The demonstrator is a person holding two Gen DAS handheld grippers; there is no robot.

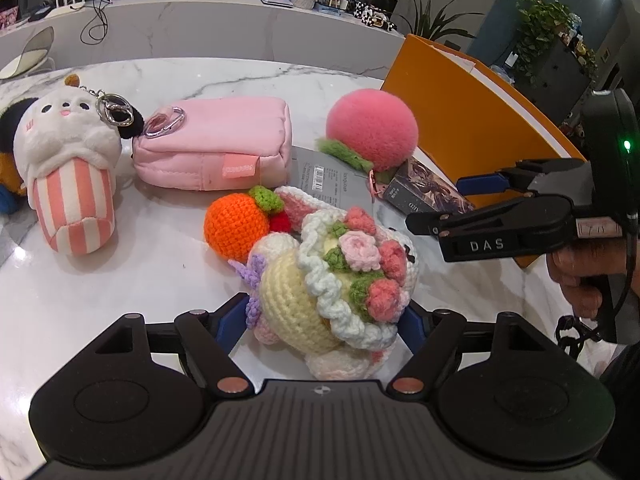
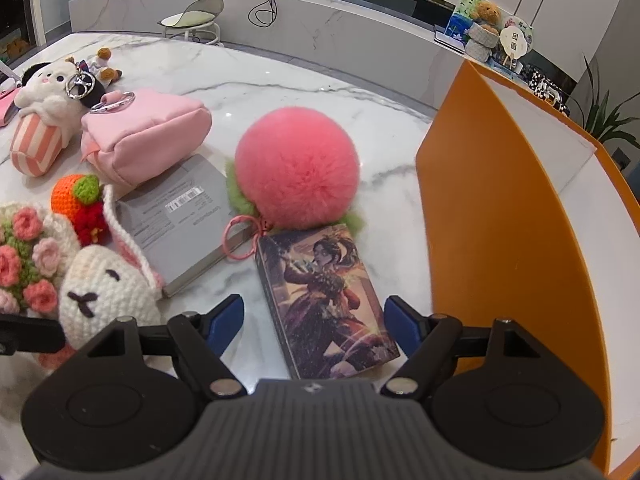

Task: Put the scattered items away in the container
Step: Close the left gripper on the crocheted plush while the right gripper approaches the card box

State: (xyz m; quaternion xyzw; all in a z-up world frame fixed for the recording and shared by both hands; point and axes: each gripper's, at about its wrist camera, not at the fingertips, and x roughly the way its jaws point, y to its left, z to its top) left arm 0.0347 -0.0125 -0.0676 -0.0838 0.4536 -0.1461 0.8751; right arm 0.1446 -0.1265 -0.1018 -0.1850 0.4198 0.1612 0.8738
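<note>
A crochet bunny doll with pink flowers (image 1: 320, 280) lies on the marble table (image 1: 140, 280) between the fingers of my left gripper (image 1: 320, 322). Its blue pads stand close beside the doll and the jaws look open. An illustrated card box (image 2: 328, 304) lies flat between the wide-open fingers of my right gripper (image 2: 314, 318), with a gap at the left pad. The left wrist view shows that right gripper (image 1: 434, 204) hovering over the same box (image 1: 424, 196). The orange container (image 2: 480, 220) stands just right of it, also in the left wrist view (image 1: 460, 120).
Scattered on the table are a fluffy pink peach charm (image 2: 296, 168), a grey packet (image 2: 180, 220), a pink pouch (image 1: 212, 148), a crochet orange (image 1: 236, 224) and a cat plush in a striped cup (image 1: 68, 168). A hand (image 1: 576, 280) holds the right gripper.
</note>
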